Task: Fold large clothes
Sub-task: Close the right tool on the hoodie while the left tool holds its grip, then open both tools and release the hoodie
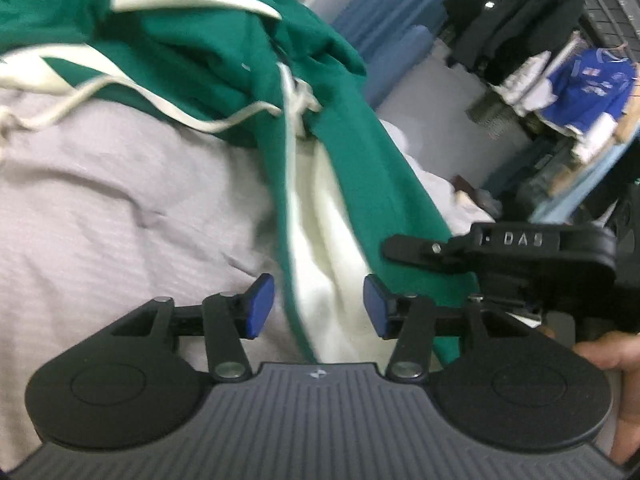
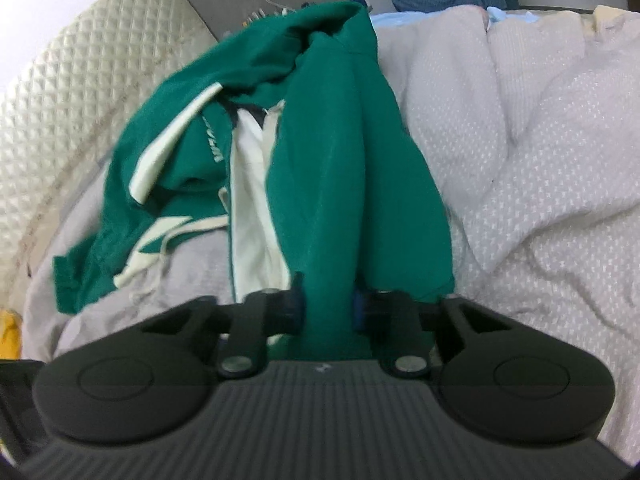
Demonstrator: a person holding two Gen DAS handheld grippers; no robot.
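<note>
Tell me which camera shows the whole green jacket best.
The right wrist view: the green jacket lies nearly whole on the grey bedspread, crumpled, with white stripes and white lining showing, and the right gripper has its jaws pressed on a fold. The left wrist view shows only a blurred part, with its drawstrings.

The green jacket (image 2: 320, 168) with cream stripes and a cream lining lies crumpled on the grey quilted bedcover (image 2: 520, 140), running from the upper centre of my right wrist view down to the lower centre. A bunched green fold of it is clamped in my right gripper (image 2: 327, 307). In my left wrist view, its cream lining (image 1: 320, 280) faces up at lower centre, and a cream drawstring (image 1: 224, 120) trails at centre left.
</note>
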